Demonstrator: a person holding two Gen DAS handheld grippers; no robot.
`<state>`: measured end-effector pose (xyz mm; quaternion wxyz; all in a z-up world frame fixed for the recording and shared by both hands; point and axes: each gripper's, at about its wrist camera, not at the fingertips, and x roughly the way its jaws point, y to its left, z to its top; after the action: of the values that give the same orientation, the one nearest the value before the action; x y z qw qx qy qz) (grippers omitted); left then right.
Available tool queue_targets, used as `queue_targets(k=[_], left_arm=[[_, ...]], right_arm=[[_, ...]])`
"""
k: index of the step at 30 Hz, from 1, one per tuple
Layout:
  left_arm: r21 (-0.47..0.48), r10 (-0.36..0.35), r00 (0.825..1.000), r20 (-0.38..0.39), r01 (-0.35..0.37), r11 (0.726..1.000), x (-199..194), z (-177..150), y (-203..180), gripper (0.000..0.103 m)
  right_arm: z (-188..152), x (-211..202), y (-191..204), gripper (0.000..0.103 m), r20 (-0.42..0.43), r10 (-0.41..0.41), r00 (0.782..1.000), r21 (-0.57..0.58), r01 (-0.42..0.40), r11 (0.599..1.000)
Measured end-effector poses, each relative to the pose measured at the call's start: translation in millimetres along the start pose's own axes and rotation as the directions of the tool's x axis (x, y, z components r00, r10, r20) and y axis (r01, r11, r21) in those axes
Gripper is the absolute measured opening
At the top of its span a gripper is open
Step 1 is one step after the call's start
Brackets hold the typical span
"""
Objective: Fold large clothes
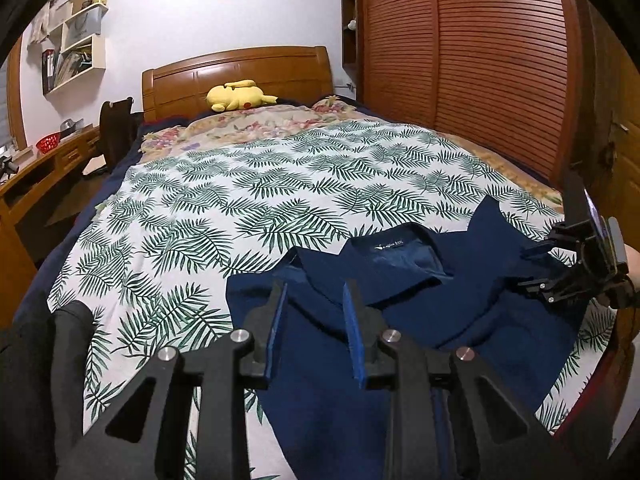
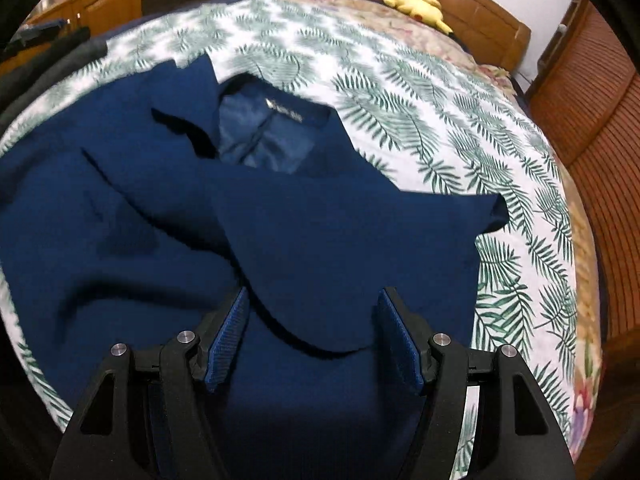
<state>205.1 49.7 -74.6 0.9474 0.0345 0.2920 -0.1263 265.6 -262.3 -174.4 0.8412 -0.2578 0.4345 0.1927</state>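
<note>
Both jaws stand released — left gripper (image 1: 314, 292) and right gripper (image 2: 314, 300) over the navy jacket (image 2: 280, 220), collar at twelve o'clock.

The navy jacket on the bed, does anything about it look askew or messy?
Yes. The navy jacket lies rumpled on the leaf-print sheet: one front panel is flopped diagonally across the other, and the collar is bunched unevenly. Nothing looks torn or stained.
</note>
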Motion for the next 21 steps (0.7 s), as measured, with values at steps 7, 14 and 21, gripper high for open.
queue_targets(k=[7,14,21], left_arm=[[-0.004,0.007,1.000,-0.004,-0.007,1.000,2,0,1,0.026],[-0.025,0.017,1.000,-0.002,-0.017,1.000,3,0,11,0.026],[-0.048,0.037,0.999,0.002,-0.037,0.998,2,0,22,0.026]], right_arm=[[26,7,-17,0.003,0.016,-0.039,0.999,-0.050,0.040,0.998],[90,10,-27,0.003,0.120,-0.081,0.989,-0.069,0.090,0.994],[139,35,-17,0.003,0.166,-0.104,0.981,-0.084,0.119,0.989]])
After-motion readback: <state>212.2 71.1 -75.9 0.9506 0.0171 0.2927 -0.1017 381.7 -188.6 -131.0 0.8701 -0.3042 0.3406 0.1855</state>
